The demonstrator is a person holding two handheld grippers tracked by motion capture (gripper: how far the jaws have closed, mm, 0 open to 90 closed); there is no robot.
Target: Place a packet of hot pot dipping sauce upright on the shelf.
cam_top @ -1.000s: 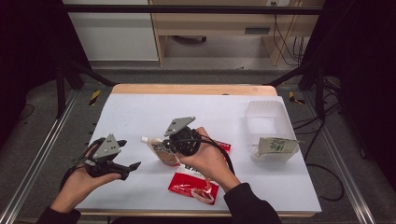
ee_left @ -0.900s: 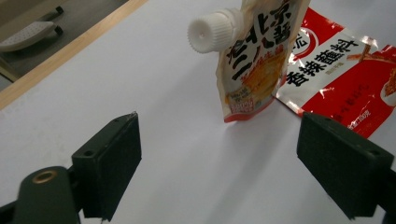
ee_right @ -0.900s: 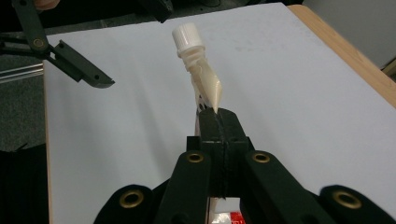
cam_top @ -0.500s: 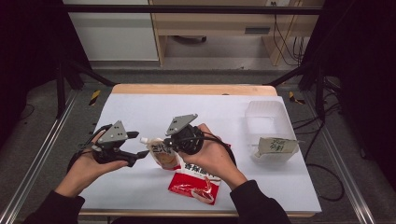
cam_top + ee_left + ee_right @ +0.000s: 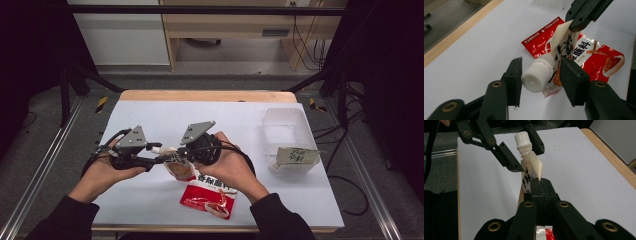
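Observation:
A small spouted pouch (image 5: 179,167) with dark lettering is held up over the white table (image 5: 150,115). My right gripper (image 5: 541,182) is shut on the pouch's flat top edge (image 5: 536,168). The pouch's white ribbed screw cap (image 5: 539,75) points at my left gripper (image 5: 541,62), whose jaws have just been closing. The cap sits between the jaws, with a thin gap still showing on one side. In the high view the left gripper (image 5: 159,156) meets the right gripper (image 5: 182,152) at the table's front centre.
A red snack packet (image 5: 210,196) lies flat under the pouch near the front edge. At the right stands a clear plastic tub (image 5: 287,125) with a greenish packet (image 5: 295,156) leaning in its near end. Bare white tabletop stretches behind and left of the hands.
My left gripper has moved right and a little up to the pouch, and its jaws have narrowed around the cap. The right gripper and pouch have stayed put.

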